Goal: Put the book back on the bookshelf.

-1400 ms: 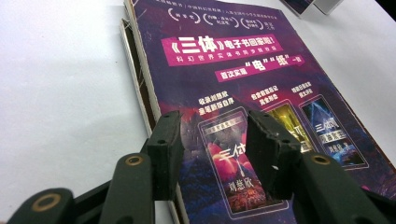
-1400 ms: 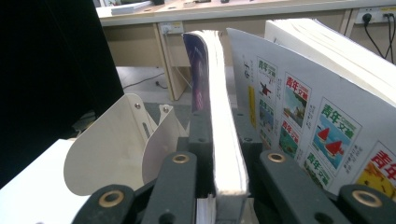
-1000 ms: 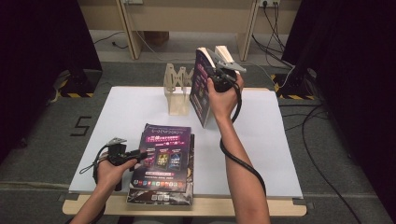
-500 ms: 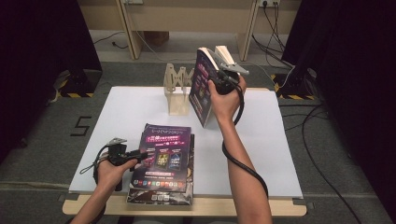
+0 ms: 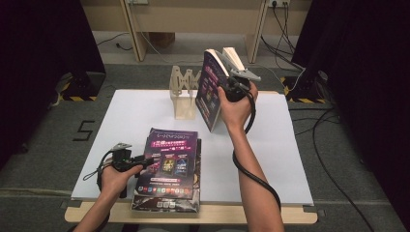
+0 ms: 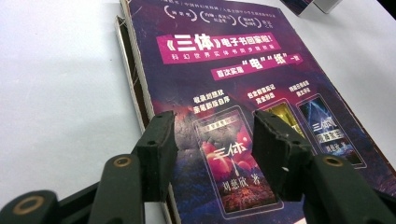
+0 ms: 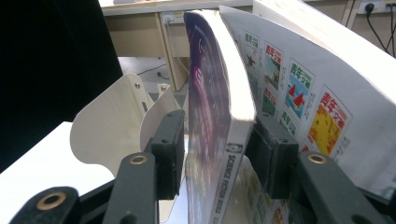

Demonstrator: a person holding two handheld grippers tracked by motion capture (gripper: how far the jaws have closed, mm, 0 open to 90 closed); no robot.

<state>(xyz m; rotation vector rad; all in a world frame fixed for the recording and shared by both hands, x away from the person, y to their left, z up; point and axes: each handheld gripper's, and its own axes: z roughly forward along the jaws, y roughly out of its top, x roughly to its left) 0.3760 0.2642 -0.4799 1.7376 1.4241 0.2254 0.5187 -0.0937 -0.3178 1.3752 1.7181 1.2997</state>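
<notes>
A purple-covered book (image 5: 210, 92) stands upright at the back of the table, right of a wooden rack (image 5: 183, 96). My right gripper (image 5: 220, 91) straddles its spine (image 7: 210, 107). The jaws have just been opening: the left pad (image 7: 169, 149) stands clear of the cover, so the grip is open. A white book (image 7: 303, 93) with small colour pictures leans just behind it. At the front, a stack of the same purple books (image 5: 169, 174) lies flat. My left gripper (image 6: 215, 135) hovers over the top cover (image 6: 233, 70) near its left edge; its jaws have been widening, nothing between them.
The white table (image 5: 135, 116) has bare room left of the stack and on its right half. The rack's pale curved dividers (image 7: 112, 126) rise close to the left of the upright book. Cables trail from both grippers; dark curtains flank the table.
The right hand has shifted only slightly at the upright book, which stays beside the rack. The left hand and the flat stack look unmoved.
</notes>
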